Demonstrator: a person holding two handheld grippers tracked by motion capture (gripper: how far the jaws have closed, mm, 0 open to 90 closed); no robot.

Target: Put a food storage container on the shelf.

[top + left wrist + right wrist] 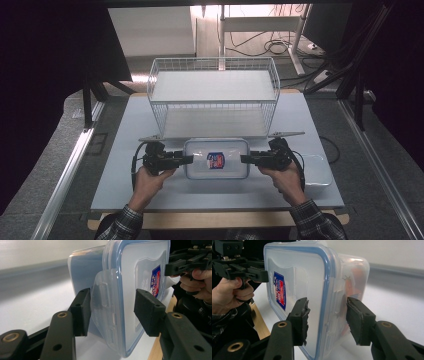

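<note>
A clear plastic container (216, 159) with a blue-sealed lid and a red and blue sticker (216, 160) lies on the white table (150, 195), in front of the wire basket. My left gripper (187, 159) is at its left end, open. In the left gripper view the jaws (113, 311) straddle the lid's latch flap (103, 300). My right gripper (245, 159) is at the right end, open. In the right gripper view its jaws (328, 320) stand either side of the lid's rim (325, 277). Something orange (355, 285) shows through the container's wall.
A white wire basket (212, 102) stands behind the container at the middle of the table. A clear plastic piece (317, 171) lies at the right, beside my right hand. The table's wooden front edge (210, 219) runs below my hands. Dark curtains hang on both sides.
</note>
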